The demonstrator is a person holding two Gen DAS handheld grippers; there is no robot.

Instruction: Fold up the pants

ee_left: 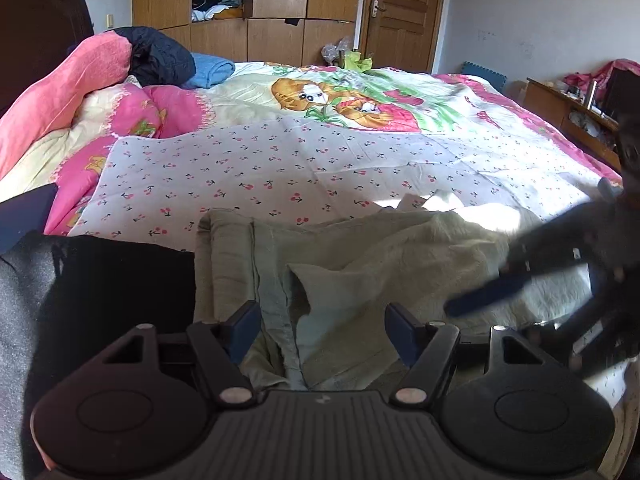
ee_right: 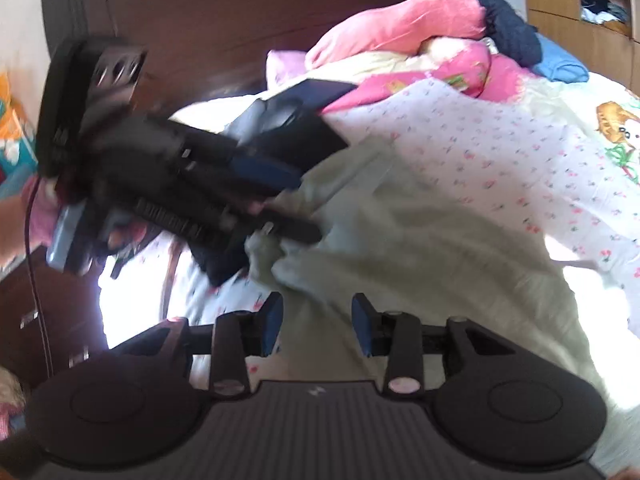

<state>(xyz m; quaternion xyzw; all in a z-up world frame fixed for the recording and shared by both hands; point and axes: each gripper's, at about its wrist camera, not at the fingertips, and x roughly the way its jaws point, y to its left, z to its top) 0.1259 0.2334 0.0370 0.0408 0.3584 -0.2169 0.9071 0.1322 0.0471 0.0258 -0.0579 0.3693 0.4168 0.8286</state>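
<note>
1. The pants [ee_left: 360,248], pale green and rumpled, lie on the cherry-print sheet [ee_left: 280,168] at the near edge of the bed [ee_left: 400,92], with a black garment [ee_left: 112,280] touching their left side. I judge the fold is only starting: the cloth is bunched, not flat.
2. My left tool [ee_left: 322,330] hangs spread wide over the pants, one seam edge and a flap of cloth lying between its pads, neither pad pressing. Before closing, I would lower it until both pads straddle a single layered edge, not the loose flap alone.
3. My right tool [ee_right: 316,326] stands partly parted just above the pants' near hem, and I see nothing pinched in it. It should take the cloth at a matching spot across from the left, so the pull is even.
4. The pictures are blurred with motion, so I would settle both hands before pinching.
5. Risk, as I judge it: the left tool sits close to the black garment, so I should keep clear of it, or it will be dragged along.
6. Once both hold, lift only enough to shake the wrinkles out, then lay the pants flat on the sheet.
</note>
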